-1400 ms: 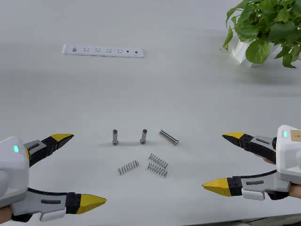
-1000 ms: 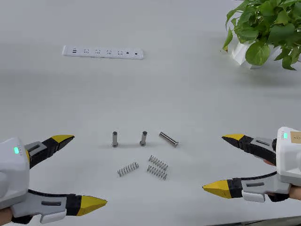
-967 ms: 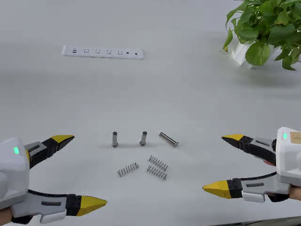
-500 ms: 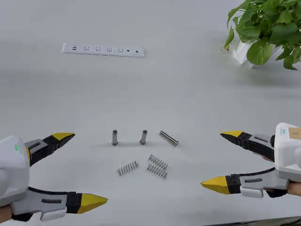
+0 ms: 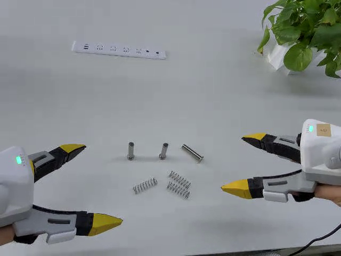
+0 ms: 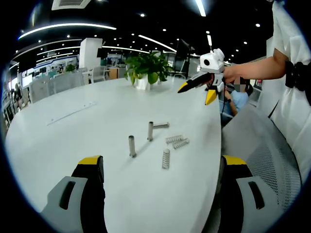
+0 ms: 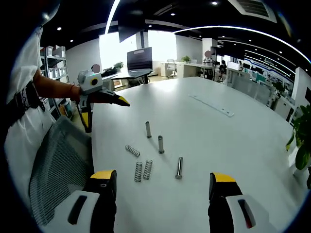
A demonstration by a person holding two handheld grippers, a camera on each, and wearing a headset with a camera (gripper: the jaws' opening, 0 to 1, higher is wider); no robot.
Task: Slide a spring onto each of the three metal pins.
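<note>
Two metal pins (image 5: 130,151) (image 5: 163,151) stand upright on the white table, and a third pin (image 5: 192,153) lies flat to their right. Three springs lie loose in front of them: one (image 5: 145,185) on the left and a pair (image 5: 179,180) (image 5: 178,190) side by side. My left gripper (image 5: 97,183) hovers open at the near left, well clear of the parts. At the right, my right gripper (image 5: 235,163) is open and empty, its tips pointing at the lying pin from a short way off. In the right gripper view the pins (image 7: 147,129) (image 7: 160,144) and springs (image 7: 138,172) lie ahead of my right gripper (image 7: 163,175).
A white power strip (image 5: 118,49) lies at the far left of the table. A potted plant (image 5: 303,32) stands at the far right corner. The table's front edge runs just below both grippers. A grey mesh chair (image 6: 262,160) stands by the table.
My right gripper has shifted left, closer to the lying pin, and stays open. The left gripper, pins and springs have not moved; the head view has drifted slightly.
</note>
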